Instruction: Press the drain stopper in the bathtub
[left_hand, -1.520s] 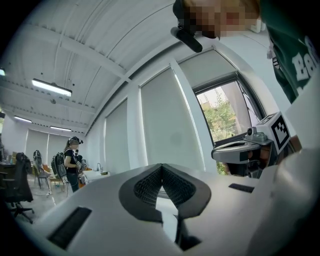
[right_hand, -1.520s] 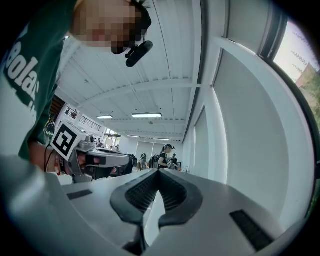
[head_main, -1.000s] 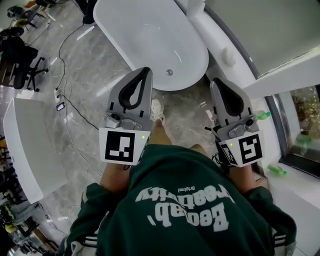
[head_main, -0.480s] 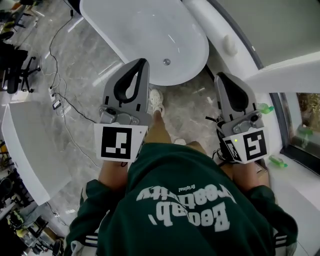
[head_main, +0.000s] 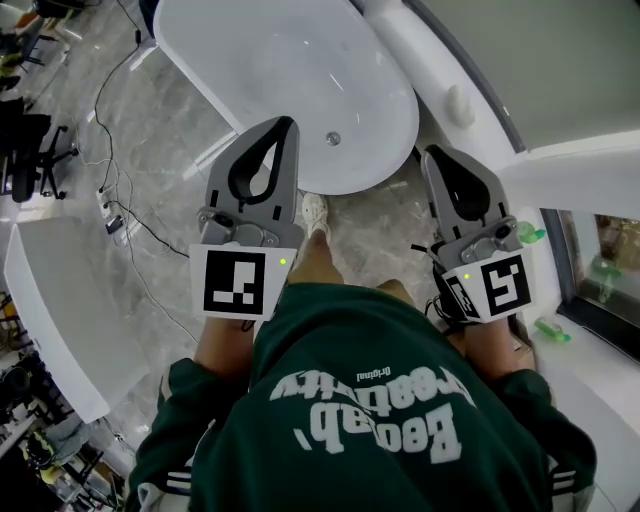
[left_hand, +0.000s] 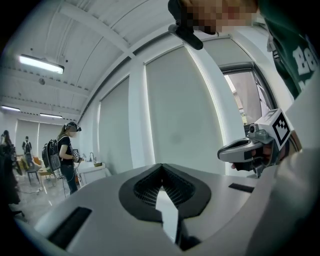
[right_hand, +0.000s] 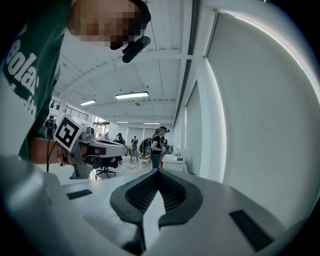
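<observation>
The white oval bathtub (head_main: 250, 70) lies ahead on the marble floor in the head view. Its small round metal drain stopper (head_main: 333, 139) sits in the tub bottom near the near end. My left gripper (head_main: 289, 126) is held level and shut on nothing, its tip over the tub's near rim, left of the stopper. My right gripper (head_main: 436, 154) is also shut and empty, to the right of the tub by the curved white wall. The left gripper view shows closed jaws (left_hand: 161, 166) facing a plain wall; the right gripper view shows closed jaws (right_hand: 158, 171) too.
A white shoe (head_main: 315, 212) stands on the floor just before the tub. Cables (head_main: 130, 215) run across the floor at left, beside a white counter (head_main: 50, 300). Green bottles (head_main: 553, 332) lie on the ledge at right. A person with a backpack (left_hand: 66, 152) stands in the room behind.
The person has stepped closer to the tub. Both grippers have moved forward together, and the left tip now overlaps the tub's near rim. Both stay shut.
</observation>
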